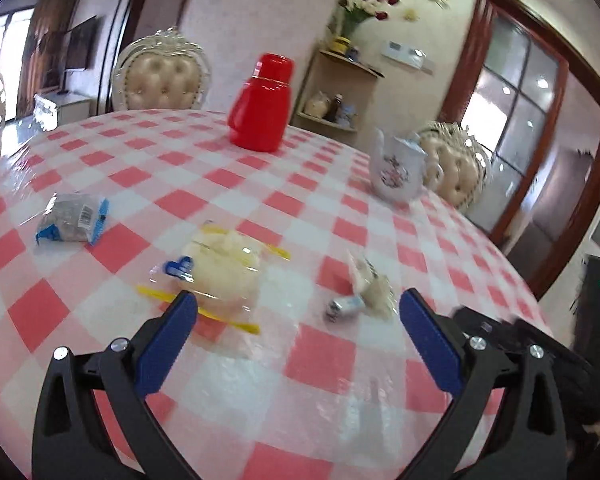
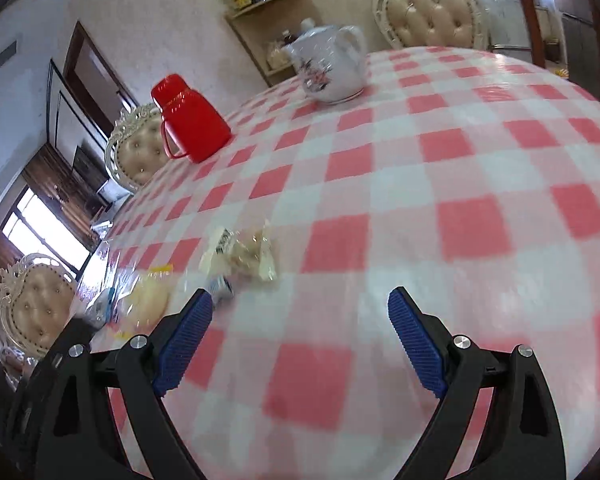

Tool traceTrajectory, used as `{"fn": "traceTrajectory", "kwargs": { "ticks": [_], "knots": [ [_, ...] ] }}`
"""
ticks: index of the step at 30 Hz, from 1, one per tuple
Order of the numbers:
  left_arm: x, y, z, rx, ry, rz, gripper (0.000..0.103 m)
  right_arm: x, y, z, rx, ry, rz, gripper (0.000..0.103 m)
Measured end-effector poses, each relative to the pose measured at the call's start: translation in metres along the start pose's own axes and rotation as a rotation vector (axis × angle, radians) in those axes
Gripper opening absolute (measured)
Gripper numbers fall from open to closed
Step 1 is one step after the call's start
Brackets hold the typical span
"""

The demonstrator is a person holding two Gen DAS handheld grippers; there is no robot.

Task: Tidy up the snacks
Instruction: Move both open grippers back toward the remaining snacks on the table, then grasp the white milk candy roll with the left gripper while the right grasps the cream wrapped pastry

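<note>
Snacks lie scattered on the checked table [image 1: 340,208]: yellow-trimmed bread pack [image 1: 220,268] just ahead of your spread, empty left gripper [image 1: 298,300]. Right gripper [image 2: 300,300] gapes empty too. You're approaching; next, close on one pack.

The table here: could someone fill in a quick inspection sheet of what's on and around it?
Surface: table under red-and-white checked cloth.
Job's things: three packets lying apart: grey-blue snack packet, clear bread packet, small crumpled packet.
Clutter: red flask, floral teapot.
Grippers: left gripper and right gripper, jaws wide, nothing between.
Cables: nothing seen.
Surroundings: padded chairs, corner shelf, glazed door.
</note>
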State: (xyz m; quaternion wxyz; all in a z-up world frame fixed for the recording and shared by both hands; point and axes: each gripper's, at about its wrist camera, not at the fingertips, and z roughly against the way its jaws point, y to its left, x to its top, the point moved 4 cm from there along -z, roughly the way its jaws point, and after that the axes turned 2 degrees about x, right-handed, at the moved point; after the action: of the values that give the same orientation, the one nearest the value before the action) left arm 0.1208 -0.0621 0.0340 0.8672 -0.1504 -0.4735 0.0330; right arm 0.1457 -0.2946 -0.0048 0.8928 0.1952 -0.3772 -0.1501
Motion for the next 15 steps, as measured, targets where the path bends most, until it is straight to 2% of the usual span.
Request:
{"fn": "traceTrajectory", "kwargs": {
  "ticks": [2,5,8,10,11,13,14,15],
  "knots": [
    [0.005,0.02,0.01,0.03,-0.053,0.043,0.101,0.011,0.013,-0.029,0.002,0.032,0.013,0.087],
    [0.011,0.043,0.015,0.045,-0.076,0.12,0.101,0.023,0.038,-0.065,-0.024,0.076,0.068,0.087],
    [0.011,0.05,0.006,0.024,-0.019,0.159,0.101,0.025,0.059,-0.09,-0.069,0.11,0.13,0.087],
    [0.009,0.048,0.005,0.022,0.002,0.151,0.101,0.024,0.067,-0.101,-0.132,0.121,0.189,0.087],
    [0.008,0.045,0.005,0.016,0.012,0.137,0.101,0.023,0.069,-0.106,-0.189,0.126,0.232,0.087],
    [0.007,0.038,0.005,0.008,0.02,0.103,0.101,0.02,0.066,-0.112,-0.234,0.149,0.269,0.068],
    [0.005,0.035,0.006,0.007,0.02,0.082,0.101,0.019,0.062,-0.111,-0.239,0.159,0.274,0.054],
    [0.004,0.031,0.006,0.005,0.021,0.061,0.101,0.02,0.059,-0.106,-0.246,0.145,0.284,0.046]
  ]
}}
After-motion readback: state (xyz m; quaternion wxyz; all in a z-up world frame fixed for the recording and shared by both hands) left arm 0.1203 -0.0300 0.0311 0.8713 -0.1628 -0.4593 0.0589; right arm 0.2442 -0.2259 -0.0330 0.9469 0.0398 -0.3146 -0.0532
